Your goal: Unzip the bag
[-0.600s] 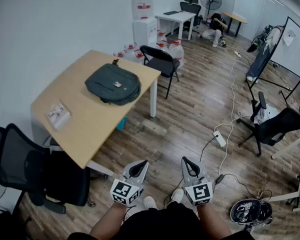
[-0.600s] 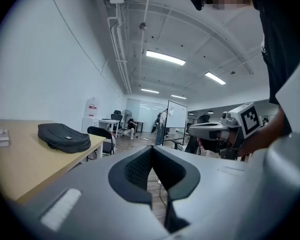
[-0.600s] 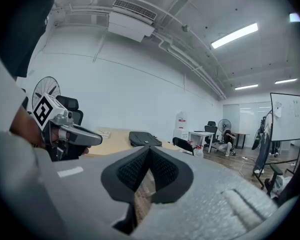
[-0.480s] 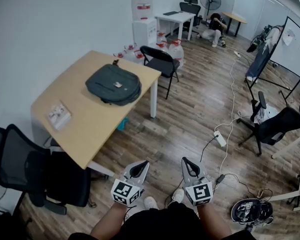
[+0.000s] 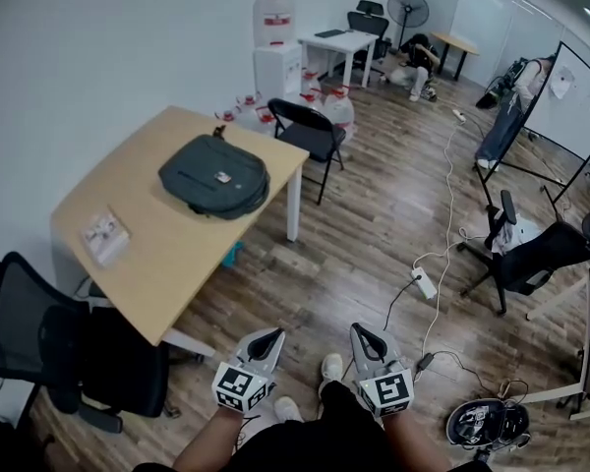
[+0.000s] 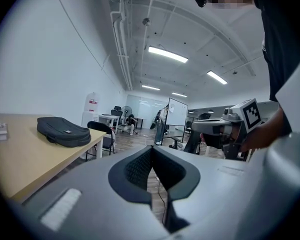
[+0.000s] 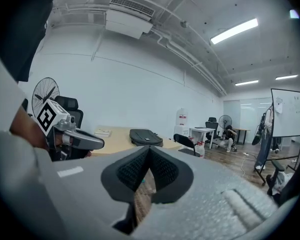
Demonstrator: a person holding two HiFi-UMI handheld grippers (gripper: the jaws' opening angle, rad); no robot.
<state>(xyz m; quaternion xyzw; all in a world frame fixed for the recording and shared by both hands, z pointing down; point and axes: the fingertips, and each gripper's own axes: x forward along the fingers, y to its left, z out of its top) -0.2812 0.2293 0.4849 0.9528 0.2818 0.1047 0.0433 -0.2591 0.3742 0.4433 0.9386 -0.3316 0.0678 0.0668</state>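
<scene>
the bag [image 5: 214, 175] lies on the table [image 5: 167, 254], well apart from both grippers' closed, empty jaws.

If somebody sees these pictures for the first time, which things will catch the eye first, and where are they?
First comes the dark bag, lying near the far end of the wooden table on the left. Low in the head view, the left gripper and the right gripper are held side by side over the floor, both shut and empty, well short of the table. A white power strip lies on the floor to their right.
</scene>
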